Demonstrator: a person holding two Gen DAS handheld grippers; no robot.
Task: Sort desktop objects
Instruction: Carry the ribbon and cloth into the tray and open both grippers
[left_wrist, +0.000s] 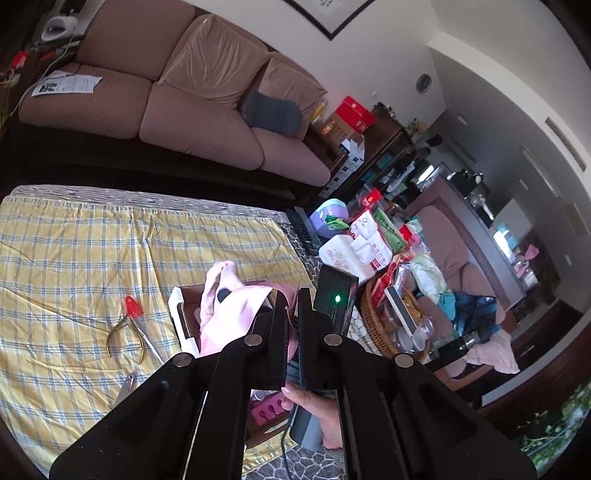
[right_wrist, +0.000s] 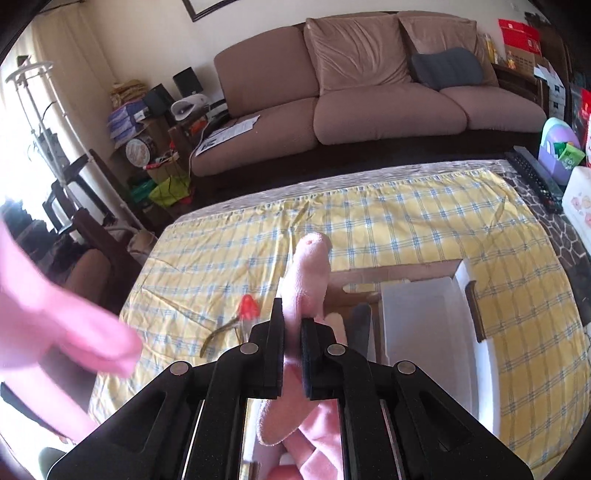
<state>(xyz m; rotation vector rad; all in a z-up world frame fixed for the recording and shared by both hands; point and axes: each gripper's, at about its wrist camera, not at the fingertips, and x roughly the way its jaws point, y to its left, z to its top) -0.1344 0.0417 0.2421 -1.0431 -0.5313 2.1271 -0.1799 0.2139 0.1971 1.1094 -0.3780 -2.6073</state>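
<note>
A: Pink cloth (right_wrist: 310, 273), a soft fleecy piece, is clamped between the closed jaws of the right gripper (right_wrist: 292, 325), one end standing up past the fingertips, above the yellow checked tablecloth (right_wrist: 406, 206).

B: And the left gripper (left_wrist: 291, 295)?

A: Jaws closed too. The pink cloth lies right at its tips, but I cannot tell whether it is pinched there.

B: Which step, then?

A: Carrying, I'd judge, toward the open cardboard box (right_wrist: 424, 310), just right of the cloth. The next move calls for lowering it inside, then releasing.

B: Anything else out?

A: Red-capped nippers (left_wrist: 127, 325) lie on the tablecloth, left of the box.
</note>
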